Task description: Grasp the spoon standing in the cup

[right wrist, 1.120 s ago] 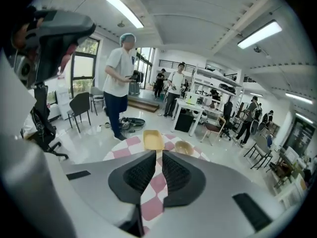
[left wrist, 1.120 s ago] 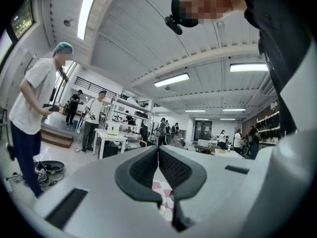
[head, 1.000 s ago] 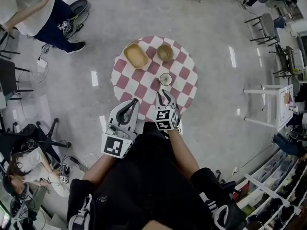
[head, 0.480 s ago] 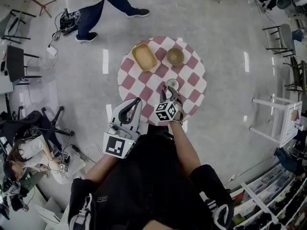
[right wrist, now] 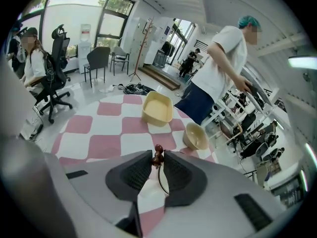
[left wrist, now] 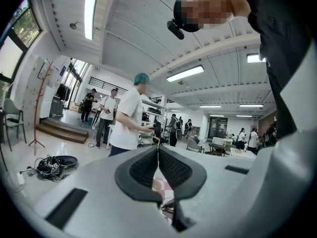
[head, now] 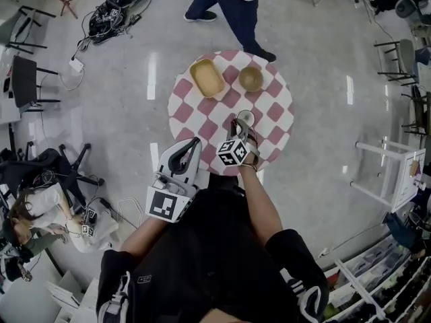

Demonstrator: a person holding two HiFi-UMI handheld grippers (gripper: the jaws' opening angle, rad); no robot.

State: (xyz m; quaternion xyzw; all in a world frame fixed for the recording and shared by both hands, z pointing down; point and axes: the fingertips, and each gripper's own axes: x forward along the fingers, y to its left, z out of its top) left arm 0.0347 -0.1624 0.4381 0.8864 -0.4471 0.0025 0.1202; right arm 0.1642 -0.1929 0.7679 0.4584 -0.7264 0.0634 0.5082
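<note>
On the round pink-and-white checked table [head: 195, 110] stands a small cup [head: 246, 117] with a spoon upright in it. Seen in the right gripper view, the spoon's brown beaded handle [right wrist: 157, 155] rises between the tips of my right gripper [right wrist: 157, 157], and the cup's dark rim [right wrist: 161, 183] shows below in the gap. Those jaws have just been closing, and their pads now press on the handle. In the head view the right gripper [head: 240, 125] points steeply down at the cup. My left gripper [head: 193, 142] hangs by the table's near edge, shut and empty [left wrist: 158, 148].
A yellow rectangular tub [head: 207, 77] and a round tan bowl [head: 250, 79] sit on the table's far side. A person [head: 232, 9] stands just beyond the far edge. Cables [head: 118, 9] lie on the floor, with chairs and a seated person [head: 27, 214] at left.
My right gripper came forward and down onto the cup, and its jaws narrowed round the spoon handle. The standing person walked from the far left to the table's far edge. The left gripper hardly moved.
</note>
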